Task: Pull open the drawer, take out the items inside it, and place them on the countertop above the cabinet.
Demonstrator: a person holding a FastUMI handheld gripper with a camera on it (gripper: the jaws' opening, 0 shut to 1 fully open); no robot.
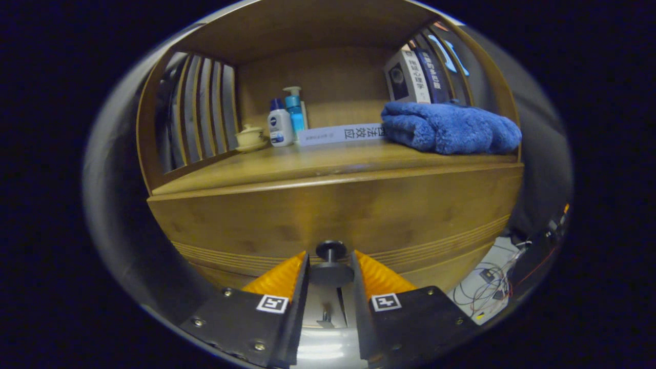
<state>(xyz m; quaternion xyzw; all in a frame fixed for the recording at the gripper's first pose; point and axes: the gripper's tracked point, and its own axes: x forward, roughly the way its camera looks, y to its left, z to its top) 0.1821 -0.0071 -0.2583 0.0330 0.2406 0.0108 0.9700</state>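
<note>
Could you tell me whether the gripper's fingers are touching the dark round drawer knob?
Touching. In the gripper view, the gripper has both fingers pressed against the sides of the dark round drawer knob, with no visible gap.

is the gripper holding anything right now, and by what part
The gripper has the drawer knob between its fingers, which flank its round head closely. Whether both press on it cannot be told.

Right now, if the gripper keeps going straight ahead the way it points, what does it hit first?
The drawer knob: it sits between the jaws of the gripper, which look closed on or very near it. Straight on, the knob's stem leads into the drawer front. Whether both jaws already press it is unclear.
</note>
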